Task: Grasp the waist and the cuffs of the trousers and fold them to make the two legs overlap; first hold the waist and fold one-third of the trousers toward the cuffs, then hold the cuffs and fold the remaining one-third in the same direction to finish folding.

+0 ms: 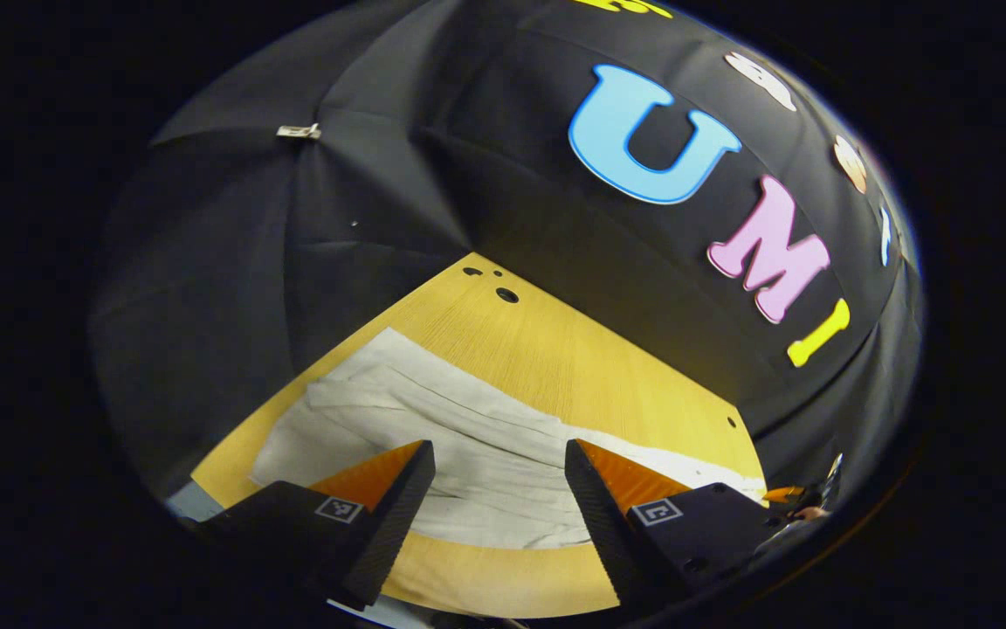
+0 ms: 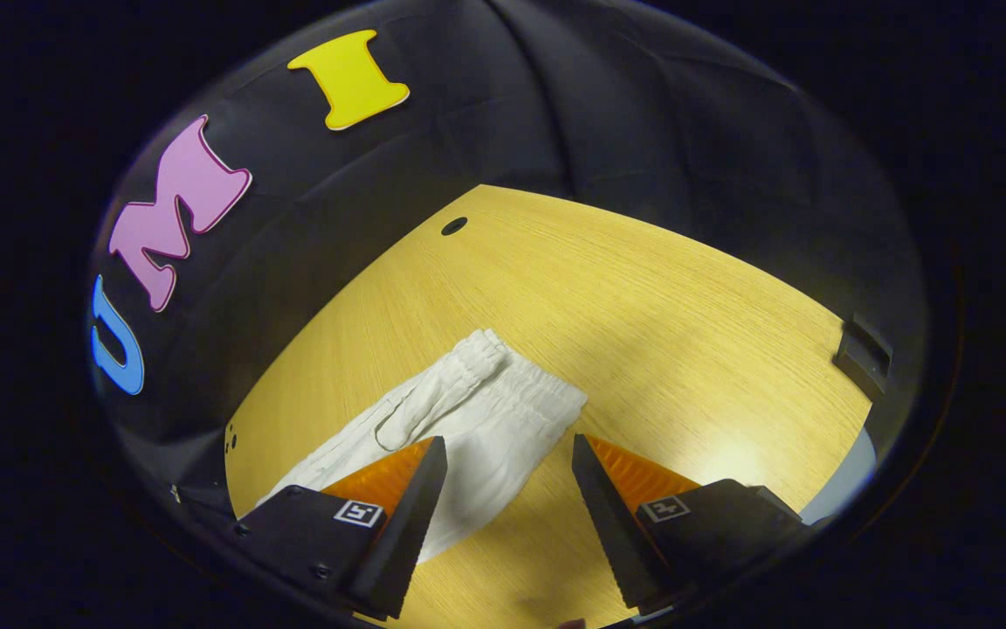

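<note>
Trousers flat on table, hand-held grippers apart.

Left gripper: dark angular finger mounts, each marked with a square tag. Right gripper: likewise built; small screws noted.

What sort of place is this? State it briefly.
Probably a staged recording booth: black cloth wall drapes around a bare wooden table, where white trousers lie under both open grippers.
</note>
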`<action>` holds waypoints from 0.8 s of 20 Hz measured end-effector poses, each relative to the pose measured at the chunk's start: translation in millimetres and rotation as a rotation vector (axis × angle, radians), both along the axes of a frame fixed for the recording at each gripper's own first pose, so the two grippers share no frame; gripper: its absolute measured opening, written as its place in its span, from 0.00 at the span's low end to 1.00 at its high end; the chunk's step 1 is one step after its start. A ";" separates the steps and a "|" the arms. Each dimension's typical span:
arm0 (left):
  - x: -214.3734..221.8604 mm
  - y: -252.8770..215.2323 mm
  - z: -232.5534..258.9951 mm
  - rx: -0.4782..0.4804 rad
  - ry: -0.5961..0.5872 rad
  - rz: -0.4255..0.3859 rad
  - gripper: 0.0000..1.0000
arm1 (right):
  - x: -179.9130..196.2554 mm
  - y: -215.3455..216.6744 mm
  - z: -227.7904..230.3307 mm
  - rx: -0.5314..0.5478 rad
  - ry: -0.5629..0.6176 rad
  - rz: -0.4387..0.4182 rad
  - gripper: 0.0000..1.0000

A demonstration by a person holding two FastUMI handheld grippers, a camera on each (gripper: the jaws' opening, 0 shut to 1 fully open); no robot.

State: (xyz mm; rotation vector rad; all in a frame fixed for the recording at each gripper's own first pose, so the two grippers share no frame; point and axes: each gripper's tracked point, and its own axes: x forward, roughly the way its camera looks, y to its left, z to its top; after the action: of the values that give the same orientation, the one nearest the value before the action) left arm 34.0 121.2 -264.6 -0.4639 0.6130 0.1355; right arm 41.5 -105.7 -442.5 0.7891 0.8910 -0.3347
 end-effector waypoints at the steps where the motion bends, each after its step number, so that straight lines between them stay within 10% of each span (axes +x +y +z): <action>1: -1.2 -3.4 -3.1 -0.020 0.000 0.016 0.95 | 0.8 0.1 -3.3 0.007 0.008 -0.006 0.91; 12: -31.2 -18.1 -35.3 -0.099 0.146 0.097 0.95 | 14.5 -15.4 -42.5 0.029 0.097 -0.128 0.83; 15: -49.9 -19.4 -55.7 -0.147 0.186 0.151 0.95 | 17.1 -9.5 -45.9 0.139 0.096 -0.181 0.17; 16: -54.2 -19.6 -60.8 -0.174 0.194 0.173 0.95 | 17.1 -9.2 -46.2 0.137 0.092 -0.188 0.12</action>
State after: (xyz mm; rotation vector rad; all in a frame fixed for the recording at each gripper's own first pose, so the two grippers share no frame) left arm -20.2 101.6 -325.4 -0.6774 0.7781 0.2960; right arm 58.6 -114.9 -488.7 0.9940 0.9350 -0.4817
